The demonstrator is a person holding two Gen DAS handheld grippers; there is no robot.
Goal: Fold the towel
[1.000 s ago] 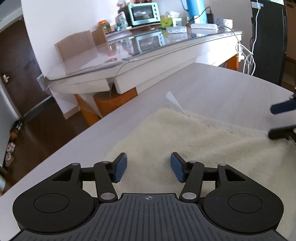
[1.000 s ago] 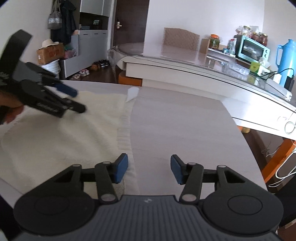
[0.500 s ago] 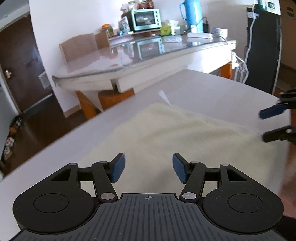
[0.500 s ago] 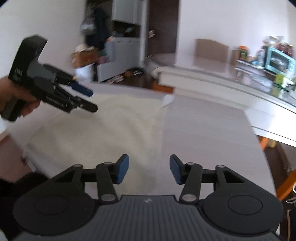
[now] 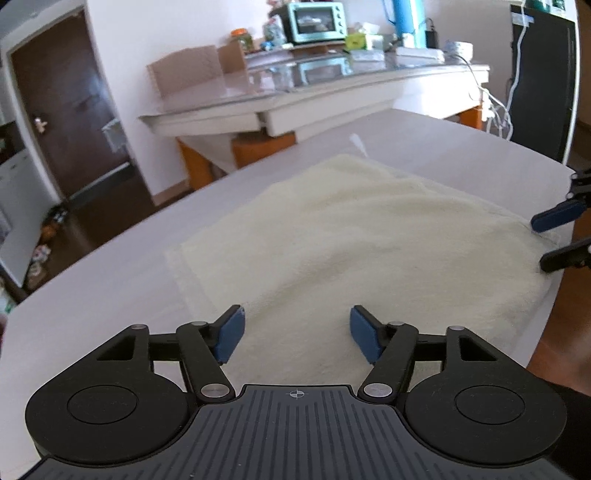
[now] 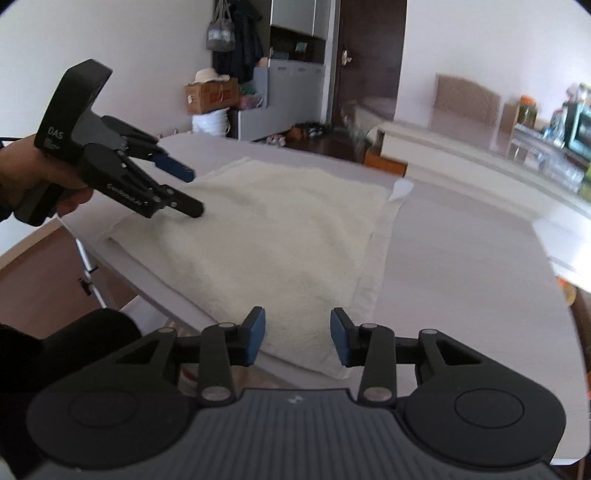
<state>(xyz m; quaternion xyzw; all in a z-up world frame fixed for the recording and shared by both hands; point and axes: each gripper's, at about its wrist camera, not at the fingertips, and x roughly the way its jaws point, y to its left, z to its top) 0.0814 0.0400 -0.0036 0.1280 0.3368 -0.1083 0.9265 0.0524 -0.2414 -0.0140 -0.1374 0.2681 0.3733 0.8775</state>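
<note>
Both jaws apart and empty, the left gripper (image 5: 295,334) opening and the right gripper (image 6: 297,338) closing, over the near edge of the towel (image 5: 351,236), which stretches ahead of them on the table (image 5: 110,280).

Home: toaster oven (image 5: 316,20), shoes (image 6: 306,131)

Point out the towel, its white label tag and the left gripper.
towel (image 6: 280,229): right wrist view, middle of its cream top layer.
label tag (image 6: 400,189): right wrist view, white tab at the towel's far corner.
left gripper (image 6: 190,192): right wrist view, gap between its open fingertips, over the towel's edge.
</note>
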